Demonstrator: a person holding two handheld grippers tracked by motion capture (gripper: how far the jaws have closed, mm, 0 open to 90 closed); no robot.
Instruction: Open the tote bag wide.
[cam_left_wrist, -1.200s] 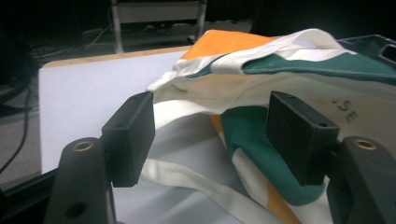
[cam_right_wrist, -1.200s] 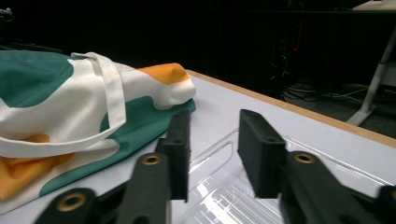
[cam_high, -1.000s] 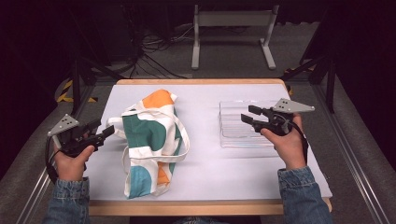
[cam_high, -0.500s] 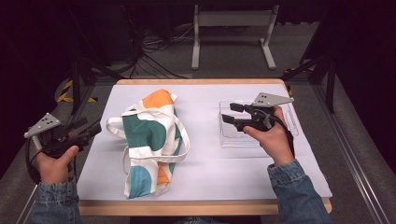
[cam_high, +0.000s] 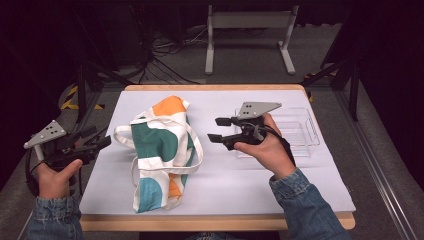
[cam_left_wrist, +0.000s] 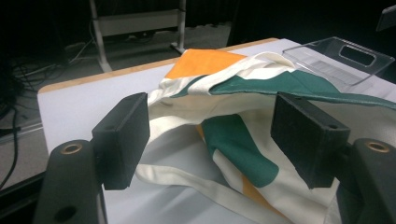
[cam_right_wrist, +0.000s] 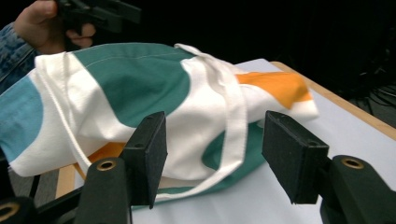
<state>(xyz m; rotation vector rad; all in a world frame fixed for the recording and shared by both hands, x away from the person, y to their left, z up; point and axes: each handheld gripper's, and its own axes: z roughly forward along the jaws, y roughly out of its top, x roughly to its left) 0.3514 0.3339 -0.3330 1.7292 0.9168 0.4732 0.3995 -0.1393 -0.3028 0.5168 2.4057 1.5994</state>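
Observation:
A cloth tote bag (cam_high: 162, 150) with white, green, orange and blue patches lies bulging on the white table cover (cam_high: 300, 180), left of centre. Its white straps (cam_high: 195, 150) loop over its right side. My left gripper (cam_high: 100, 141) hovers open off the table's left edge, pointing at the bag (cam_left_wrist: 224, 121). My right gripper (cam_high: 215, 130) is open too, held just right of the bag (cam_right_wrist: 154, 93) with its jaws aimed at it and nothing between them.
A clear plastic tray (cam_high: 300, 131) sits at the right of the table, behind my right hand; it also appears as a clear tray (cam_left_wrist: 341, 60) beyond the bag. A metal stand (cam_high: 250, 35) and cables lie on the floor past the far edge.
My right gripper has swung left from over the tray toward the bag. My left gripper drew back off the table's left edge, then edged back toward the bag.

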